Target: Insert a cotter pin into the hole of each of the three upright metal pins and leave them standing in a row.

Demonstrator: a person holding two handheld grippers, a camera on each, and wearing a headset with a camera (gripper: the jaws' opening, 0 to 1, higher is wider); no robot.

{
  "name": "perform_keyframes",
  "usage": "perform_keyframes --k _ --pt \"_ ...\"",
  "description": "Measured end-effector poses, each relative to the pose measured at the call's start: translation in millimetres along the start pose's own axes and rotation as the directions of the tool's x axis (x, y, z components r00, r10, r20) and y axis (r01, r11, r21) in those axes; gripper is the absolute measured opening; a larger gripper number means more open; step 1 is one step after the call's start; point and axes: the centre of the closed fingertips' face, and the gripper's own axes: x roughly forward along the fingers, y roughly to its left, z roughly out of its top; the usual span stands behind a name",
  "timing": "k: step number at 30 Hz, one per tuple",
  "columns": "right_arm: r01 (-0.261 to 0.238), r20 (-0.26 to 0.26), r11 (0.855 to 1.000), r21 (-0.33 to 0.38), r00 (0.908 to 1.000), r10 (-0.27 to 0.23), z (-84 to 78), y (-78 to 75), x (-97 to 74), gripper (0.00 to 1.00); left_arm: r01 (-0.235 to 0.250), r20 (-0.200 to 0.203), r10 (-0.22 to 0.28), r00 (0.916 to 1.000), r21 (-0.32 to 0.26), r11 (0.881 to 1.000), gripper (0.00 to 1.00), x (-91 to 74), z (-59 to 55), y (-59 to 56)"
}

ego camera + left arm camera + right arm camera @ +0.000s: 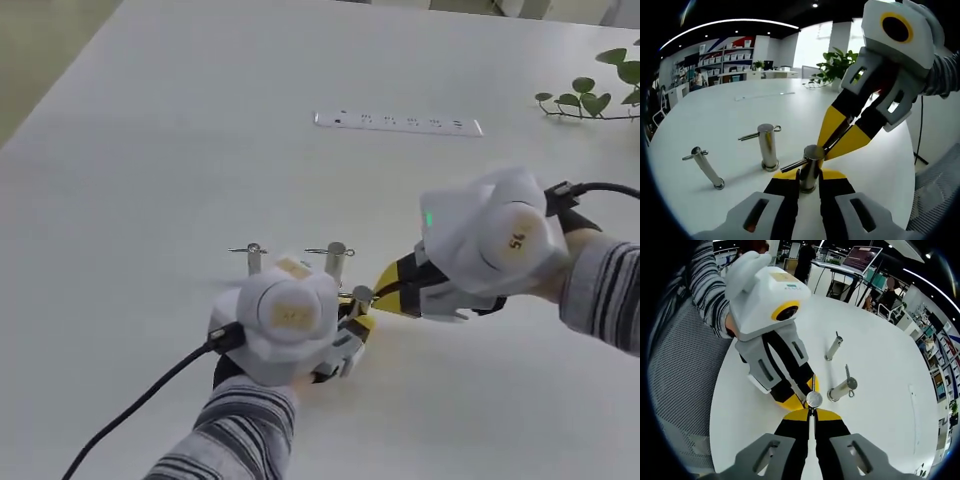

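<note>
White tabletop [200,150] was spread wide beneath the work, with a power strip [398,122] lying well beyond it and plant leaves [600,85] at the far edge. Two metal pins, a far pin [254,260] and a middle pin [336,260], were seen standing upright near each other, each crossed near its top by its own small cotter.

Just beside them the third pin [810,165] was held upright, its shaft clamped low down by the left claw [808,176], whose jaws were closed tight against it; its base appeared to rest on the tabletop.

From the opposite side the right claw [812,412] was pressed almost fully closed on a cotter pin [792,165]. That cotter lay level, at right angles to the upright shaft, its long axis in line with the right claw's jaws. Its tip was seen protruding from the side of the pin's head away from the right claw, so the hole was judged to be threaded already.

Any further seating was judged to need a straight push along that same level line, the looped end being nearest the right claw.
</note>
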Motion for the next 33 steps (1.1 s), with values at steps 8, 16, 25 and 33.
perform_keyframes --k 8,16,25,33 --pt "0.017 0.013 0.997 0.075 0.9998 -0.018 -1.4 -2.5 -0.2 0.00 -0.003 -0.001 0.003 1.0000 -0.008 1.000 0.11 0.1 0.0 0.8" --pt "0.010 0.059 0.981 0.196 0.9980 -0.022 7.1 -6.8 0.1 0.13 -0.003 -0.015 0.003 0.9999 -0.005 1.000 0.12 -0.8 -1.8 0.8" --pt "-0.027 0.071 0.964 0.263 0.9974 0.009 9.3 -5.0 12.8 0.12 0.022 -0.049 -0.022 0.9986 0.003 1.000 0.21 -6.0 -6.7 -1.4" --pt "-0.050 0.073 0.959 0.280 0.9969 0.031 10.3 -2.9 17.1 0.09 0.033 -0.070 -0.032 0.9970 0.012 0.999 0.28 -12.7 -8.3 -1.2"
